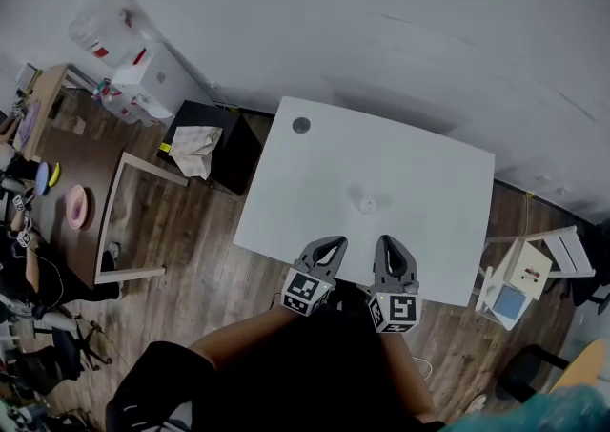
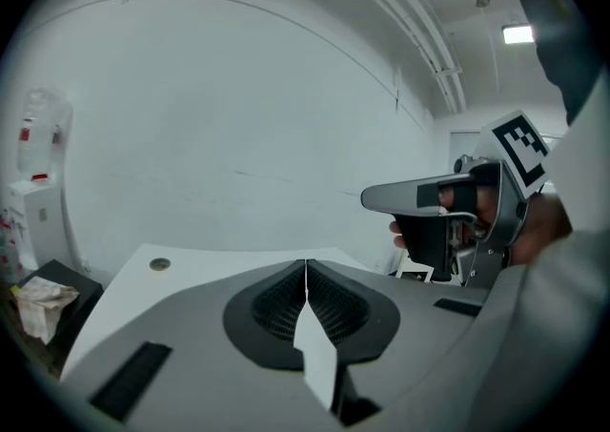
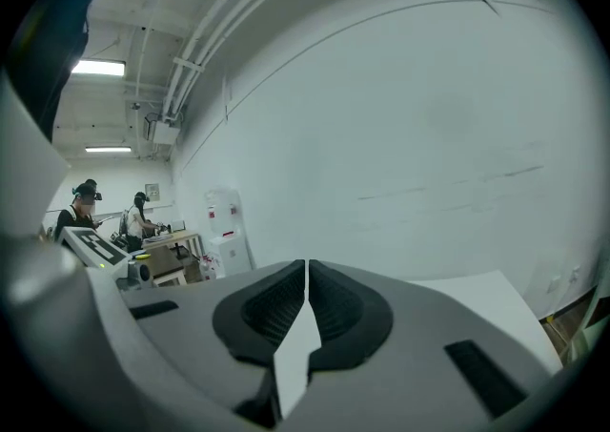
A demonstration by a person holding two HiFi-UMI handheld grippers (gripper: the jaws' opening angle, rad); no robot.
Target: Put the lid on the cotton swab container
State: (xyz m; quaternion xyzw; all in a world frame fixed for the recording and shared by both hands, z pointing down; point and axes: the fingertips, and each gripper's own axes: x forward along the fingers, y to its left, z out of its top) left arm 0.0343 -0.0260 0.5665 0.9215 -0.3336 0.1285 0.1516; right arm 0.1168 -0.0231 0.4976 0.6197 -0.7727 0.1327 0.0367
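Note:
A small, pale, round cotton swab container (image 1: pixel 367 203) stands near the middle of the white table (image 1: pixel 429 173). A small round grey disc (image 1: pixel 301 125) lies by the table's far left corner and also shows as the disc (image 2: pixel 159 264) in the left gripper view; I cannot tell if it is the lid. My left gripper (image 1: pixel 330 247) and right gripper (image 1: pixel 392 245) hover side by side over the near edge, short of the container. Both are shut with nothing between the jaws, as seen on the left gripper (image 2: pixel 306 264) and the right gripper (image 3: pixel 306 264). The container is hidden in both gripper views.
A black box (image 1: pixel 224 139) with crumpled paper (image 1: pixel 195 149) on it stands left of the table. A wooden frame (image 1: pixel 124 220) is further left. A white chair (image 1: pixel 529 268) sits at the right. A white wall runs behind the table. People work at desks (image 3: pixel 86 211) far off.

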